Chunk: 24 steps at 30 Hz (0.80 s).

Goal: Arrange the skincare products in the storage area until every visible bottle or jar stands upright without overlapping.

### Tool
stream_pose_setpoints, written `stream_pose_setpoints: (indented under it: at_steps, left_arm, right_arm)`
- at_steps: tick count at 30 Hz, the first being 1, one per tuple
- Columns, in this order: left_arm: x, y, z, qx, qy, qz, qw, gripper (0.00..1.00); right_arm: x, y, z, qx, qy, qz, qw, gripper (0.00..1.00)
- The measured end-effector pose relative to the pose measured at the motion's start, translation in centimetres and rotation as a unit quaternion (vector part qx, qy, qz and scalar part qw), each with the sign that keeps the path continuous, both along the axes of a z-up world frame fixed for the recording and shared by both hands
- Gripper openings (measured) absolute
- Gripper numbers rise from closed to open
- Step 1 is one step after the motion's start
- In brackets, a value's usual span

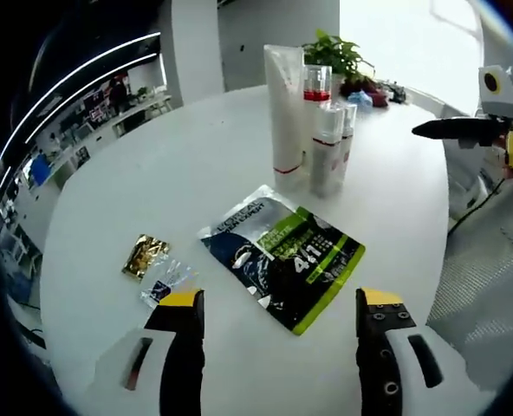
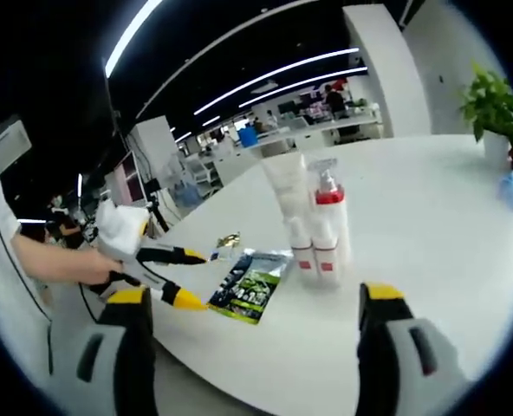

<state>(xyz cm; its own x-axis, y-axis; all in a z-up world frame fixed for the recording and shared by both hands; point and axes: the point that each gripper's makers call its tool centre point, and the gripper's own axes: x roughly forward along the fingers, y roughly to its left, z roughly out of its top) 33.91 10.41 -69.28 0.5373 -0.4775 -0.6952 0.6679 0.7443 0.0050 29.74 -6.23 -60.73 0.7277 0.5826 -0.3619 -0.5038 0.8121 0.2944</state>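
Observation:
A tall white tube [image 1: 283,108] stands upright on the round white table [image 1: 135,191], with a red-collared pump bottle [image 1: 316,95] and two small white bottles [image 1: 328,149] close beside it. The same cluster [image 2: 317,221] stands upright in the right gripper view. A dark and green sachet [image 1: 282,253] lies flat in front of them, also seen as the sachet [image 2: 250,286]. My left gripper [image 1: 282,303] is open just short of the sachet, nothing between its jaws. My right gripper [image 2: 256,299] is open above the table edge. The left gripper [image 2: 165,273] appears in a hand there.
A small gold packet [image 1: 146,255] and a clear packet [image 1: 166,280] lie left of the sachet. A potted plant [image 1: 336,52] stands at the far table edge, with small items beside it. The right gripper [image 1: 464,130] hovers off the table's right side. Office desks fill the background.

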Motion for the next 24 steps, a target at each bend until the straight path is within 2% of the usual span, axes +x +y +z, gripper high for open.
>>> stream_pose_setpoints:
  at_steps: [8,17,24]
  left_arm:
    - [-1.6,1.9,0.9,-0.009,-0.005,0.028,0.9996,0.73]
    - [-3.3,3.7,3.2,-0.03,-0.024,0.062,0.9973,0.77]
    - [-4.9,4.9,4.6,-0.046,-0.029,0.094,0.9941,0.84]
  right_arm:
    - [-0.7,0.4,0.5,-0.003,-0.007,0.007,0.9999,0.99]
    - [-1.5,0.8,1.1,-0.008,-0.016,0.01,0.9998,0.99]
    - [-2.0,0.8,1.5,-0.01,-0.021,0.008,0.9997,1.0]
